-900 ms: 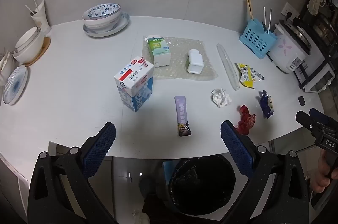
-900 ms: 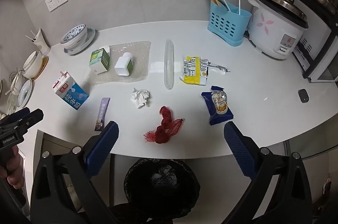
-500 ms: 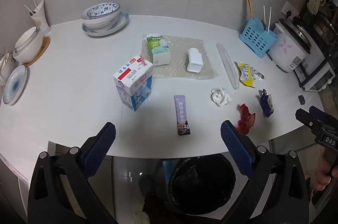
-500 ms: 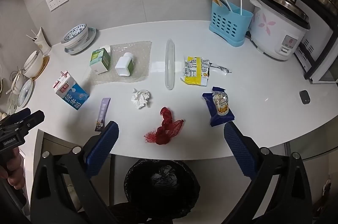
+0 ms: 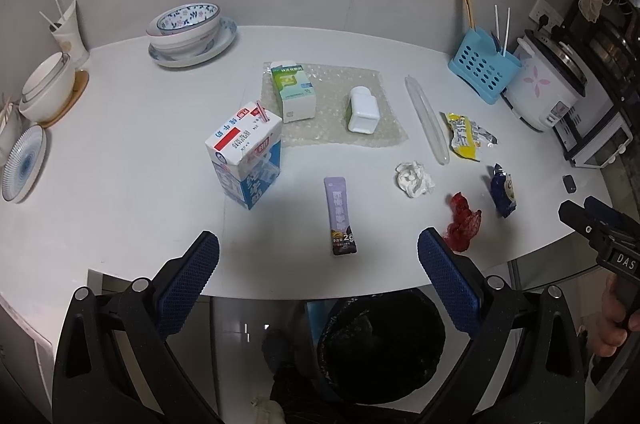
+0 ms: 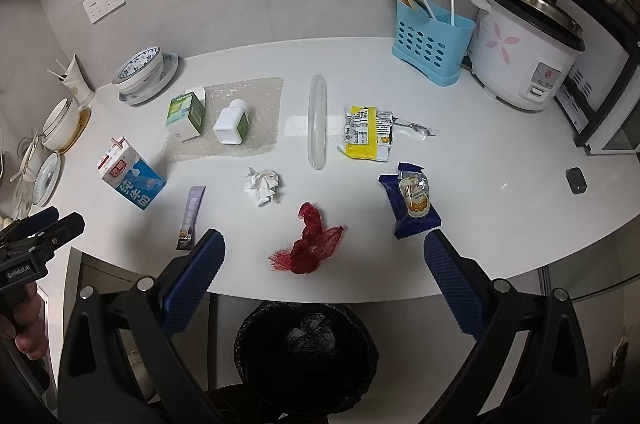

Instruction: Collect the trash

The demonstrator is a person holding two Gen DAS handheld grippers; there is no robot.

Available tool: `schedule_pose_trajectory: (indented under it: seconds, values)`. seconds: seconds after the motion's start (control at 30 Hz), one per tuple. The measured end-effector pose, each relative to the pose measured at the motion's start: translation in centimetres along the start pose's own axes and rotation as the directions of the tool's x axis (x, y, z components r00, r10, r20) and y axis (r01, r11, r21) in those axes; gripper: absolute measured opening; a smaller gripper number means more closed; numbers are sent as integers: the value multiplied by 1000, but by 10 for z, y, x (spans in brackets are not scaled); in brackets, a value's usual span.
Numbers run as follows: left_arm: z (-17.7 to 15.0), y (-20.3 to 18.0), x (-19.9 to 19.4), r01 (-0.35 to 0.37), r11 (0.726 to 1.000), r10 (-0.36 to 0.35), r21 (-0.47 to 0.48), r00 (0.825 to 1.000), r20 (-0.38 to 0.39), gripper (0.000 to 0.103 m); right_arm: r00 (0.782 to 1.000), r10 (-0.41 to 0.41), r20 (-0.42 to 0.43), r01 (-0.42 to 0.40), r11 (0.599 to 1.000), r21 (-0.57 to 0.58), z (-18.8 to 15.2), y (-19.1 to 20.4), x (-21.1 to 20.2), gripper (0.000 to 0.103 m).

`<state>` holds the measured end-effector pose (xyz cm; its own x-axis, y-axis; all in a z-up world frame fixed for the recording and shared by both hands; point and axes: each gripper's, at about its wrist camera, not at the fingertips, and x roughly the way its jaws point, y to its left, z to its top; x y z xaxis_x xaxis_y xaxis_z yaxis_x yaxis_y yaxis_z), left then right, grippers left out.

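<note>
Trash lies on a white table (image 5: 120,152): a milk carton (image 5: 245,154) (image 6: 131,179), a purple sachet (image 5: 340,221) (image 6: 191,218), a crumpled tissue (image 5: 413,178) (image 6: 262,185), a red net (image 5: 462,222) (image 6: 310,244), a blue snack packet (image 6: 414,200), a yellow wrapper (image 6: 366,137), a clear plastic tube (image 6: 317,120). A black-lined bin (image 6: 306,352) (image 5: 380,344) stands under the front edge. My left gripper (image 5: 318,260) is open and empty above the front edge near the sachet. My right gripper (image 6: 324,264) is open and empty above the red net.
A green box (image 5: 292,92) and a white bottle (image 5: 362,110) lie on bubble wrap. Bowls and plates (image 5: 188,32) stand at the back left. A blue utensil basket (image 6: 432,42) and a rice cooker (image 6: 524,56) stand at the right. A small dark object (image 6: 576,180) lies near the right edge.
Both grippers have drifted slightly; the view shifts a little. Nothing on the table has moved, and both grippers stay open.
</note>
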<state>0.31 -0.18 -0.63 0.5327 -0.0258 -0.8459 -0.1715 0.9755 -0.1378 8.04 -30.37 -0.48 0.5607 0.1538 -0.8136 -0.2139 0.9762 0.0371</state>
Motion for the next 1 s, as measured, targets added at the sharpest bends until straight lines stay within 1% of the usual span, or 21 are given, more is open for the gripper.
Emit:
schedule_pose_trajectory:
  seconds: [1.0]
  values:
    - [-1, -5, 6, -12, 1000, 12, 1, 1000, -2, 97, 1000, 2, -9, -2, 1000, 7, 2, -5, 6, 96]
